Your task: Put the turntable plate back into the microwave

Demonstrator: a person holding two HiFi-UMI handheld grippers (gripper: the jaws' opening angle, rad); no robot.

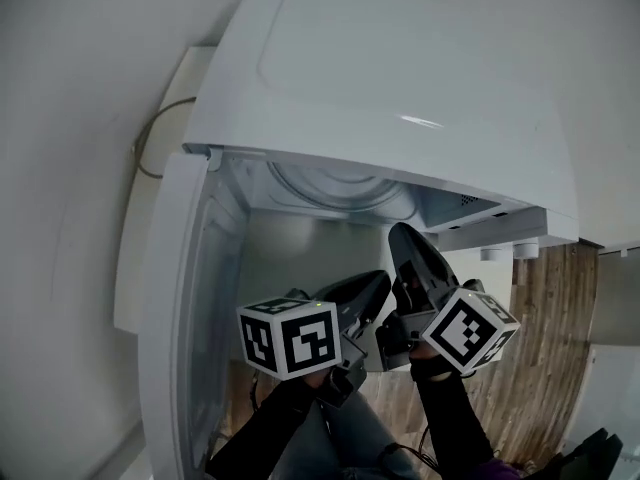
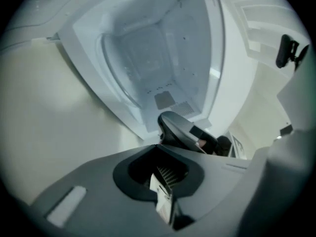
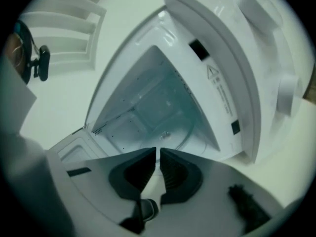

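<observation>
Lying flat on the floor of the microwave's cavity, the clear turntable plate (image 1: 330, 186) shows its round rim just inside the opening. Nothing else can be seen in the cavity with it. The white microwave (image 1: 400, 58) stands with its door (image 1: 175, 298) swung wide at your left.

Your two grippers hang in front of the opening, outside the cavity and close beside each other. Neither one touches the plate. Your left gripper (image 1: 383, 278) has its jaws pressed together with nothing between them; its marker cube (image 1: 290, 338) faces the head camera. Your right gripper (image 1: 400, 233) points up toward the cavity with its jaws closed to a thin slit — empty too — and its own cube (image 1: 470, 328) sits just right of the other.

A thin cable (image 1: 150, 148) loops along the wall by the microwave's left rear corner. A wooden floor (image 1: 550, 348) shows below at the right.
</observation>
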